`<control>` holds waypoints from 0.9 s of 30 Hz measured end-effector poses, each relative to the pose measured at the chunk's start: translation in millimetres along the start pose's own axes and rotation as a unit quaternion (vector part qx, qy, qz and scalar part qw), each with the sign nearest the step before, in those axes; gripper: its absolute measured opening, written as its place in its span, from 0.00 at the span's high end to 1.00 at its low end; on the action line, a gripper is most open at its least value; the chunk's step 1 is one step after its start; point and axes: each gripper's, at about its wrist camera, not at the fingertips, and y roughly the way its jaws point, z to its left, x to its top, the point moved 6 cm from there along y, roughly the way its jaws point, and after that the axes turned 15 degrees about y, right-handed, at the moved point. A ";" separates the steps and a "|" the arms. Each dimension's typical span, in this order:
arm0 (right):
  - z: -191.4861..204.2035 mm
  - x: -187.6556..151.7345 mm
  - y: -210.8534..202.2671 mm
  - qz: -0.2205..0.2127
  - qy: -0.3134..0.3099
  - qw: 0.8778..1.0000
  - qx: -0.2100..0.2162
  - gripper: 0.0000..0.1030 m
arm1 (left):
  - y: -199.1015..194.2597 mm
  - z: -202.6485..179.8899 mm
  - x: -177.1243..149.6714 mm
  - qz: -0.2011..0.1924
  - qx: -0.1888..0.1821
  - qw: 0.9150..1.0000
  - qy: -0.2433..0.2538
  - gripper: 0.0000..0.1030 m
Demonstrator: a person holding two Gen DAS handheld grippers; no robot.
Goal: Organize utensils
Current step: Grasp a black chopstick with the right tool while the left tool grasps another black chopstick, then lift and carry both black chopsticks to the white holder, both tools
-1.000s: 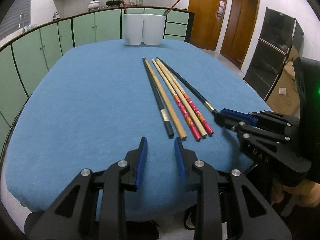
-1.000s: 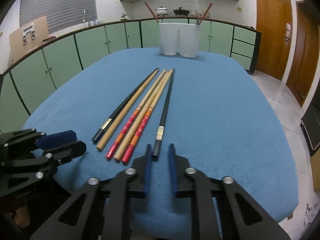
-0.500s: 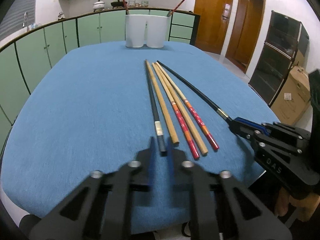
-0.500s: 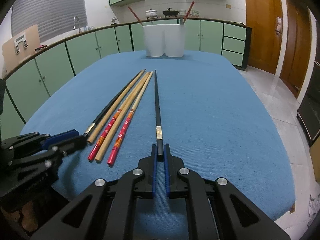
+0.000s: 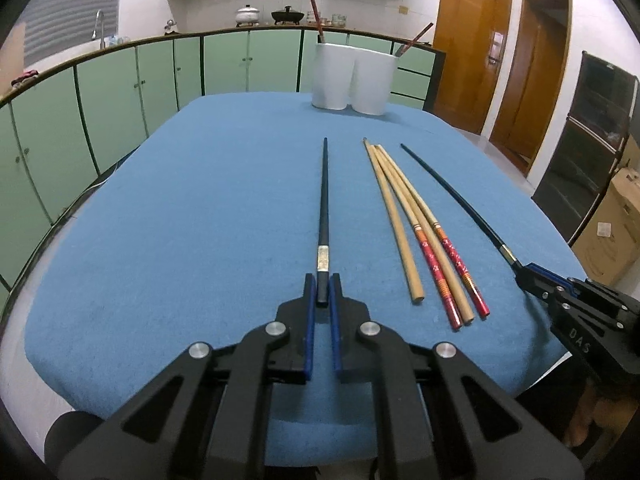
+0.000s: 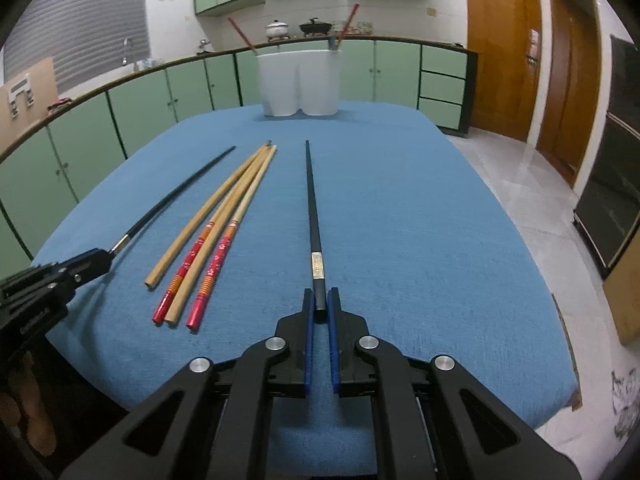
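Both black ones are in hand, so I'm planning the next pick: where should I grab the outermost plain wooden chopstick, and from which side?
Take the plain wooden chopstick at its thick, blunt near end, coming in along its length from the near table edge. There it fans clear of the red-patterned chopstick beside it, leaving room either side. At the far end the tips bunch together.

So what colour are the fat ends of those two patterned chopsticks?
Red with orange bands and small pale marks on the patterned chopsticks, clearest in the right wrist view.
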 end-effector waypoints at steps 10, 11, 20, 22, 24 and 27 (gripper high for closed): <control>2.6 -1.2 2.2 -0.007 -0.015 1.000 0.011 0.89 | 9.3 4.7 -0.8 0.008 0.002 1.000 0.001 0.66; 3.0 -0.9 2.3 -0.007 -0.018 1.000 0.011 0.89 | 10.0 3.7 -0.5 0.008 -0.002 1.000 0.003 0.69; 6.7 6.9 -14.8 -0.010 -0.014 1.000 0.022 0.93 | -2.1 3.9 9.9 0.006 -0.028 1.000 -0.009 0.94; 7.5 13.1 -25.3 -0.015 -0.008 0.999 0.027 0.93 | -11.6 6.3 16.9 -0.002 -0.029 0.999 -0.015 0.94; 8.7 19.2 -34.7 -0.019 -0.005 0.999 0.030 0.93 | -20.8 8.4 25.4 -0.009 -0.031 0.999 -0.019 0.94; 10.8 32.7 -51.6 -0.030 -0.002 0.999 0.036 0.94 | -37.7 10.4 39.3 -0.023 -0.032 0.999 -0.017 0.94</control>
